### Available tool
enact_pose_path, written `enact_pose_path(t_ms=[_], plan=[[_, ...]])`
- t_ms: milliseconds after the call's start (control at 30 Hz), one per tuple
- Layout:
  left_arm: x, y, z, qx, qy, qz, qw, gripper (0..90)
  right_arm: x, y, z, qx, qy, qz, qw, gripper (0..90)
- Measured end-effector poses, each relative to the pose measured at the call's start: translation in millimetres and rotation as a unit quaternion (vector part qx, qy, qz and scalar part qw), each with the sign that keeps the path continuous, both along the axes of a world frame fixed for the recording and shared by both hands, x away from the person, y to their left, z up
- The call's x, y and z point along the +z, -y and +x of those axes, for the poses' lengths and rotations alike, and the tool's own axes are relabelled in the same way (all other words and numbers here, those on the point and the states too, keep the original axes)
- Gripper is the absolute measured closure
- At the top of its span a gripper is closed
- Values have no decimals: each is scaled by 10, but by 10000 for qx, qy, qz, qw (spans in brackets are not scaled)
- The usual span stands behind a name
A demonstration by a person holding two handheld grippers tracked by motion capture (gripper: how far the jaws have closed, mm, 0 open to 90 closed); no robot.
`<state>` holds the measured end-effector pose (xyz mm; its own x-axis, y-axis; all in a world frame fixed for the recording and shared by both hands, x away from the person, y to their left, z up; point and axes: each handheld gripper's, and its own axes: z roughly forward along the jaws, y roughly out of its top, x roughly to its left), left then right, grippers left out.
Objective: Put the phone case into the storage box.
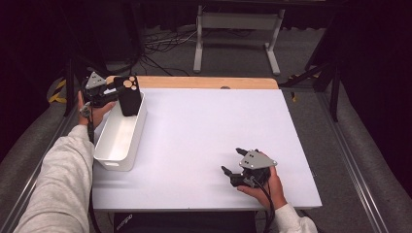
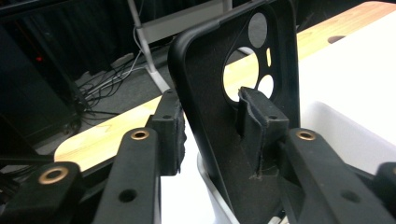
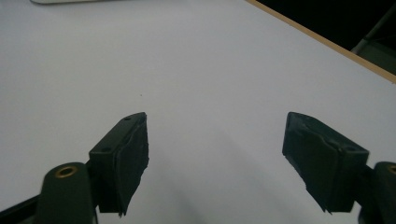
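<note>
A black phone case (image 1: 128, 94) stands almost upright at the far end of the white bin (image 1: 119, 141), its lower edge down inside the bin and its camera cut-outs at the top. The left hand-held gripper (image 1: 112, 91) sits just to the left of it, at the far left corner of the counter (image 1: 209, 141), pointing rightward across the bin's end.

In the left gripper view the phone case (image 2: 219, 112) rises between the two jaws with its long axis running up and away from them. One pad (image 2: 254, 123) lies against the case's inner face, while the other pad (image 2: 170, 133) stands off its outer edge with a sliver of gap showing. So the jaws look parted around the case rather than clamped on it (I would call it a release, with the case left to lean on the bin wall).

What matters for the coming move, as I judge it, is that the case lies straight ahead of the left hand-held gripper and between its jaws, so the way out is backward along the jaws' own line, leftward in the high view. Any sideways drift could catch the case and tip it.

The right hand-held gripper (image 1: 236, 165) rests on the near right part of the counter, well apart from the bin, its jaws spread wide with nothing between them.
</note>
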<state>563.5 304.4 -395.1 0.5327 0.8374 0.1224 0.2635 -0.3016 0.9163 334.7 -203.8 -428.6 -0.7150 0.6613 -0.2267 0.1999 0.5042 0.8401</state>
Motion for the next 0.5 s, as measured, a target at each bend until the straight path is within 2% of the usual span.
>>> enact_pose_path(t_ms=[267,400,500], plan=[[34,-2,-22,47,43,32,10000,550,5,8,-8,6,35,-20,10000,233],[40,21,-27,27,9,65,10000,545,14,10,-13,10,51,-11,10000,233],[41,26,-28,44,-2,69,10000,508,19,9,-14,24,58,-9,10000,233]])
